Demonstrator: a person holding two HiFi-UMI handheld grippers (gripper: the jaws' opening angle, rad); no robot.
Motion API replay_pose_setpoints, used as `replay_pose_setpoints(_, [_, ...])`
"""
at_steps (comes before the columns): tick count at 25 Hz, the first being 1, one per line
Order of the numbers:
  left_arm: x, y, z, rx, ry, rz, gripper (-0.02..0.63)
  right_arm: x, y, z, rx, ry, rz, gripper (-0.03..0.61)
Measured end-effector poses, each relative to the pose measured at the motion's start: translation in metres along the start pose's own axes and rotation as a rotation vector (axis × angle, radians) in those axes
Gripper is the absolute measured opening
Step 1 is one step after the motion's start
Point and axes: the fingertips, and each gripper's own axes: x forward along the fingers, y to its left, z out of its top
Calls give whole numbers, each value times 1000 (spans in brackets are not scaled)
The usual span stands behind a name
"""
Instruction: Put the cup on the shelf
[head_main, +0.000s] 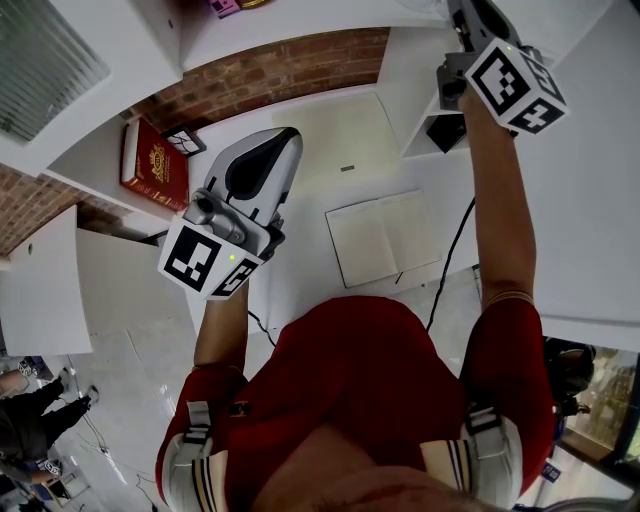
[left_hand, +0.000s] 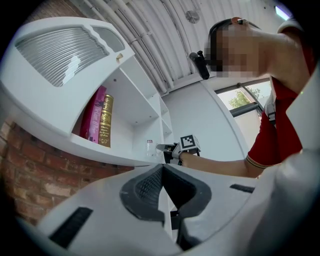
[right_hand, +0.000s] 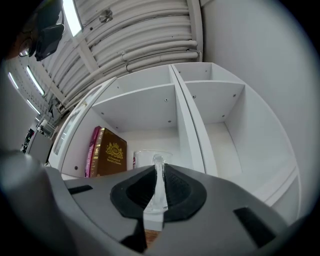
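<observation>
Cup (right_hand: 145, 159) wall is clamped by right gripper (right_hand: 159, 170) at shelf (right_hand: 140, 107) compartment, beside books (right_hand: 112, 155); left gripper (left_hand: 162, 170) is closed on nothing.

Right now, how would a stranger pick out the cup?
Find the white shelf unit, then the compartment with two upright books. Just right of them is the cup: the only see-through thing, its wall pinched by the right gripper.

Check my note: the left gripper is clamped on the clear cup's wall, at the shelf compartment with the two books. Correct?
Wrong gripper. The right gripper is clamped on the clear cup's wall, at the shelf compartment with the two books; the right gripper view shows it. The left gripper holds nothing.
</observation>
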Motion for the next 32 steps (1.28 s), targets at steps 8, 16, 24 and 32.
replay_pose_setpoints(8, [0,6,-6,-11,3,3,6,8,-5,-9,4,15,-43,28])
replay_pose_setpoints(16, [0,6,-11,-19,13,6,6,13,-4,-12,-34,43,-53,30])
replay_pose_setpoints(24, [3,-1,-12,-17,25,13,6,8,0,-5,-47,27,-9,105])
replay_pose_setpoints(32, [7,-11,-10,-6,31,27,6,-19,5,4,-95,11,33,115])
